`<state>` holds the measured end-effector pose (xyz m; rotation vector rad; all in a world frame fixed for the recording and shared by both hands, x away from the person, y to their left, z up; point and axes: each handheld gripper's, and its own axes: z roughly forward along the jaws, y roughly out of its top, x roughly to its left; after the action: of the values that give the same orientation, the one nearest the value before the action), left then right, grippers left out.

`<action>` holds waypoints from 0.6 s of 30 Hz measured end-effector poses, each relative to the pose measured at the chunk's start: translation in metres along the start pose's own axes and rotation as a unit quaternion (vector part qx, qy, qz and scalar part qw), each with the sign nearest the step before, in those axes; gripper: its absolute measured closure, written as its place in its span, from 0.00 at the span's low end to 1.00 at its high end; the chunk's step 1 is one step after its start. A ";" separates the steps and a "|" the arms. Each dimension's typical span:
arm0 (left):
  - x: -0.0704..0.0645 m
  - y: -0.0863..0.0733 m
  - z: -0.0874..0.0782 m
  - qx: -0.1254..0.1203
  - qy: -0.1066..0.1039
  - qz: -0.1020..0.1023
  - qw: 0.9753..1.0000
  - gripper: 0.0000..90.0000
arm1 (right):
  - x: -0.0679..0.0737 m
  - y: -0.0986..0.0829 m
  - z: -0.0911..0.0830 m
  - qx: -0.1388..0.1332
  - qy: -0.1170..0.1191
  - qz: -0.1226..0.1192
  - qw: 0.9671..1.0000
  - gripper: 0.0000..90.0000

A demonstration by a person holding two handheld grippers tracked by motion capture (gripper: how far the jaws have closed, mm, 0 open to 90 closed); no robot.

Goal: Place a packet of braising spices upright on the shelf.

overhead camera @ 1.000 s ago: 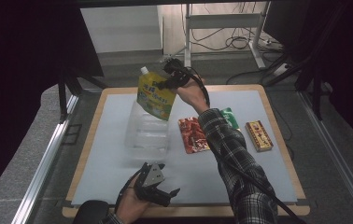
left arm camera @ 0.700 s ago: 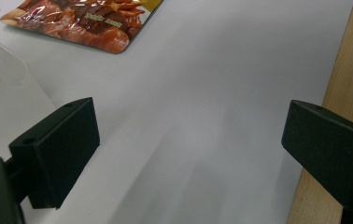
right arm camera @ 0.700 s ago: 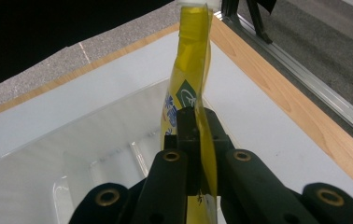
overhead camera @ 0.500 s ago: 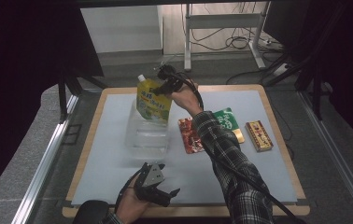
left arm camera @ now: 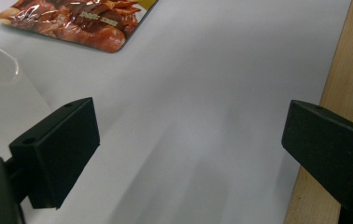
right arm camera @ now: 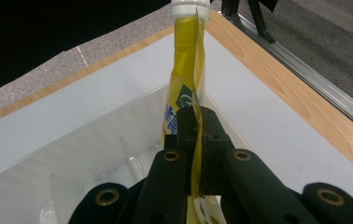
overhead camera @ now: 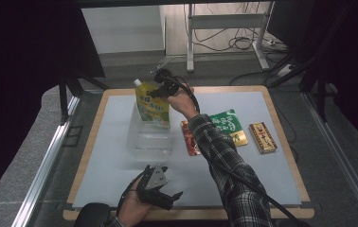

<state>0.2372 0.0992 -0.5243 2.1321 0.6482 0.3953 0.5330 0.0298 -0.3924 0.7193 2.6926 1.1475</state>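
Nearest the bin [overhead camera: 149, 140], a clear boxy plastic tub on the matte white mat [overhead camera: 243, 175], the left gripper [overhead camera: 160, 191] sits low with jaws wide apart, while the right gripper [overhead camera: 160, 88] pinches the glossy yellow spouted pouch [overhead camera: 152, 105] flat, hanging over the bin's far side.

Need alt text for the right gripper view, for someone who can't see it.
The right gripper is clamped on the top edge of a yellow spouted pouch, held above a clear plastic bin on the white mat.
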 end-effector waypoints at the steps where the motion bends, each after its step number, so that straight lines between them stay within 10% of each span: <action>1: 0.000 0.000 0.000 0.000 0.000 0.000 1.000 0.04 | -0.001 0.000 -0.001 0.001 0.001 0.002 1.000 0.99; 18: 0.000 0.000 0.001 0.000 0.000 -0.003 1.000 0.04 | 0.000 -0.005 -0.028 -0.029 -0.012 -0.011 0.999 0.52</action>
<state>0.2379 0.0989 -0.5249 2.1299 0.6544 0.3933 0.5227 0.0088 -0.3762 0.6893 2.6294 1.1972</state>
